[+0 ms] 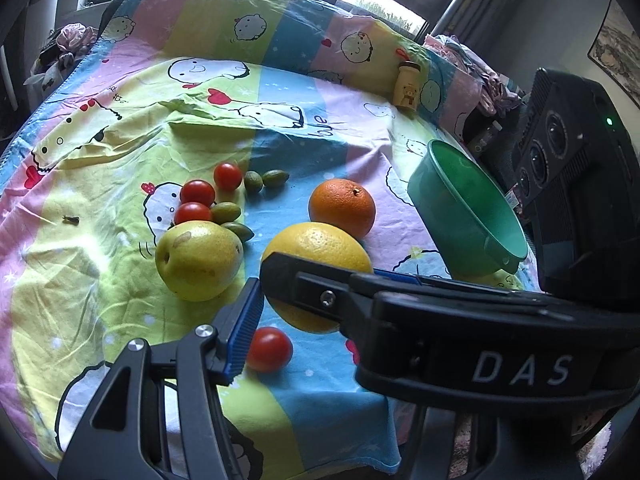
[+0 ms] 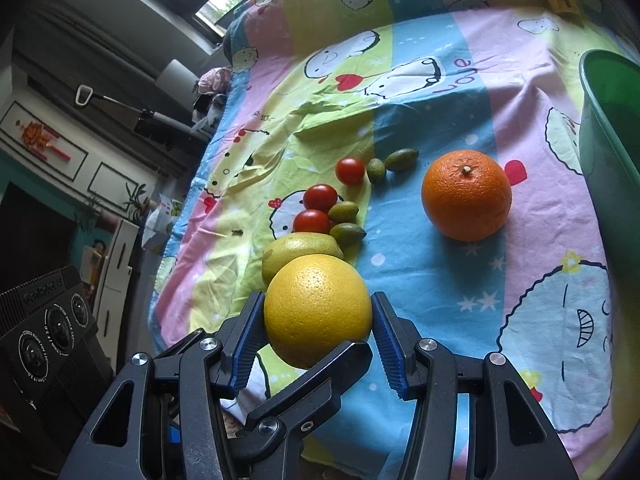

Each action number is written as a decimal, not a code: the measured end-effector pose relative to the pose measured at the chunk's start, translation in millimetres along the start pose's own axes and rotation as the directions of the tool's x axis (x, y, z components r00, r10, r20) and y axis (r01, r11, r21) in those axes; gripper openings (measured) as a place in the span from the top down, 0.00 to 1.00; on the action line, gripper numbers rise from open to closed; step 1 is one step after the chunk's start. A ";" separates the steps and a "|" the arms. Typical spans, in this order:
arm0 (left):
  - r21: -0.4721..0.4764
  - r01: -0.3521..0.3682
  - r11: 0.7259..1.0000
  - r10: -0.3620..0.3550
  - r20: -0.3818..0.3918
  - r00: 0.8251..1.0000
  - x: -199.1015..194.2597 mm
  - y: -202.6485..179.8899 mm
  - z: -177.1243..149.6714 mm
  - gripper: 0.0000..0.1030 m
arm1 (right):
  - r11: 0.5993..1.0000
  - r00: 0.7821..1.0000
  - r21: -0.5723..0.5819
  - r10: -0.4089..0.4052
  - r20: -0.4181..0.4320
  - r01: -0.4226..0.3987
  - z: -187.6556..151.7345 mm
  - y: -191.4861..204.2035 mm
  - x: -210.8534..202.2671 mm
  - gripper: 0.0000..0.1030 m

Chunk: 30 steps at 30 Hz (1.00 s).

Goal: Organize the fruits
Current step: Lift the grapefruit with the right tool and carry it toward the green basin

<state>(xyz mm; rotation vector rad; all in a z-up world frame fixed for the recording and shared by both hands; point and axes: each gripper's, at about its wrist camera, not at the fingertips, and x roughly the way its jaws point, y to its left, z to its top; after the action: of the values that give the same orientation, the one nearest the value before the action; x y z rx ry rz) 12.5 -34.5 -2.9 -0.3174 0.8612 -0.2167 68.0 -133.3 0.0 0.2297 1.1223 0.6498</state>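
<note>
The tabletop (image 2: 460,280), draped in a pastel cartoon-print sheet, carries everything. Both hand-held grippers tilt steeply down over its near edge.

The right hand-held gripper (image 2: 318,334) pinches the big yellow grapefruit (image 2: 318,308) between its blue ribbed pads, one pad on each flank. In the left wrist view a black finger with a blue pad crosses in front of the same grapefruit (image 1: 316,248), which sits between the pear and the basin.

The left hand-held gripper (image 1: 256,312) shows one blue pad beside the grapefruit's left flank; its other finger is hidden, so whether it grips cannot be told.

One green plastic basin (image 1: 468,216) stands tilted at the right edge of the tabletop. One orange (image 2: 466,196) lies alone between the basin and the small fruit. One yellow-green pear (image 1: 199,260) rests left of the grapefruit. One small cartoon jar (image 1: 407,84) stands far back.

Four cherry tomatoes: three (image 1: 197,194) clustered beyond the pear, one (image 1: 269,349) near the left pad. Four small green olive-shaped fruits (image 1: 226,212) lie among the cluster.
</note>
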 end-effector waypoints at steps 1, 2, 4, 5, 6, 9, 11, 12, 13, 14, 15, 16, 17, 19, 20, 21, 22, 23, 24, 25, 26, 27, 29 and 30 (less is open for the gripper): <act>0.000 0.002 1.000 -0.002 0.004 1.000 -0.3 -0.4 -0.1 0.46 | 1.000 1.000 -0.002 -0.001 0.002 0.001 0.1 0.4 -0.7 0.47; 0.000 0.005 1.000 -0.005 0.006 1.000 -0.3 -0.8 0.0 0.46 | 1.000 1.000 -0.004 -0.004 0.004 0.004 0.1 0.9 -1.0 0.47; 0.004 0.009 1.000 -0.009 0.012 1.000 -1.2 -1.9 0.6 0.46 | 1.000 1.000 -0.008 -0.011 0.011 0.011 -0.7 1.5 -3.5 0.47; 0.006 0.008 1.000 -0.008 0.016 1.000 -2.0 -3.2 1.1 0.46 | 1.000 1.000 -0.007 -0.009 0.014 0.009 -0.8 1.3 -4.9 0.47; 0.009 0.008 1.000 -0.008 0.021 1.000 -2.8 -4.8 1.5 0.46 | 1.000 1.000 -0.007 -0.007 0.019 0.007 -0.7 1.2 -6.3 0.47; 0.022 0.012 1.000 -0.013 0.036 0.999 -5.4 -10.5 2.8 0.46 | 1.000 0.999 -0.010 -0.007 0.037 0.007 -0.2 1.2 -13.3 0.47; 0.032 0.015 0.999 -0.016 0.043 0.999 -6.9 -14.4 4.2 0.46 | 1.000 0.999 -0.014 -0.008 0.050 0.009 1.1 1.6 -16.3 0.47; 0.037 0.016 0.999 -0.018 0.047 0.999 -7.5 -16.2 4.9 0.46 | 1.000 0.998 -0.015 -0.009 0.056 0.009 1.2 1.5 -18.6 0.47; 0.042 0.017 0.999 -0.020 0.050 0.999 -8.0 -18.1 5.8 0.46 | 1.000 0.998 -0.015 -0.009 0.062 0.010 0.8 1.1 -21.3 0.47; 0.047 0.018 0.999 -0.021 0.053 0.998 -8.4 -20.2 6.6 0.46 | 1.000 0.998 -0.016 -0.009 0.068 0.010 1.4 0.8 -23.3 0.47; 0.051 0.019 0.999 -0.022 0.055 0.998 -9.0 -22.2 7.2 0.46 | 1.000 0.997 -0.015 -0.008 0.073 0.009 1.6 0.2 -25.5 0.47; 0.057 0.019 0.998 -0.022 0.058 0.998 -9.6 -24.3 7.9 0.46 | 1.000 0.997 -0.014 -0.007 0.079 0.008 1.8 -0.8 -27.9 0.47; 0.063 0.019 0.998 -0.023 0.062 0.998 -10.2 -26.8 8.6 0.46 | 1.000 0.996 -0.014 -0.006 0.085 0.007 2.0 -1.5 -30.4 0.47; 0.072 0.020 0.997 -0.025 0.068 0.997 -11.1 -31.1 10.2 0.46 | 1.000 0.995 -0.016 -0.005 0.097 0.007 2.6 -2.1 -35.0 0.47; 0.079 0.021 0.997 -0.027 0.072 0.997 -11.8 -33.2 10.9 0.46 | 1.000 0.995 -0.018 -0.006 0.103 0.008 2.5 -2.3 -37.6 0.47; 0.086 0.022 0.996 -0.029 0.076 0.997 -12.5 -35.5 11.8 0.46 | 1.000 0.994 -0.023 -0.007 0.111 0.009 2.6 -2.9 -40.5 0.47; 0.092 0.022 0.996 -0.029 0.080 0.996 -13.2 -37.9 12.6 0.46 | 1.000 0.993 -0.026 -0.006 0.118 0.009 2.7 -3.3 -43.3 0.47; 0.097 0.021 0.995 -0.029 0.083 0.996 -14.1 -40.5 13.1 0.46 | 1.000 0.992 -0.026 -0.005 0.125 0.008 3.4 -4.3 -45.9 0.47; 0.103 0.020 0.995 -0.029 0.086 0.996 -14.3 -43.0 14.0 0.46 | 1.000 0.991 -0.026 -0.003 0.131 0.006 3.7 -5.1 -48.6 0.47; 0.108 0.019 0.994 -0.028 0.090 0.996 -15.0 -45.7 14.5 0.46 | 1.000 0.991 -0.026 0.000 0.137 0.004 4.3 -6.0 -51.0 0.47; 0.113 0.018 0.993 -0.029 0.094 0.995 -15.4 -48.5 15.3 0.46 | 1.000 0.990 -0.025 0.002 0.143 0.001 4.6 -6.9 -53.5 0.47; 0.118 0.018 0.993 -0.029 0.095 0.995 -15.2 -50.9 15.9 0.46 | 1.000 0.989 -0.023 0.004 0.149 -0.001 3.8 -7.8 -56.8 0.47; 0.129 0.018 0.991 -0.031 0.098 0.995 -15.2 -55.9 17.3 0.46 | 1.000 0.987 -0.020 0.005 0.160 -0.002 4.9 -10.7 -61.4 0.47; 0.133 0.019 0.991 -0.032 0.100 0.995 -15.1 -58.1 18.0 0.46 | 1.000 0.986 -0.019 0.006 0.165 -0.003 5.1 -12.0 -63.6 0.47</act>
<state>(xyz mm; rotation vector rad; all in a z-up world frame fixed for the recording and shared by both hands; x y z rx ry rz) 13.3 -80.6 39.6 -0.2135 0.7389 -0.2777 59.5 -179.5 44.7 0.2652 0.9561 0.6332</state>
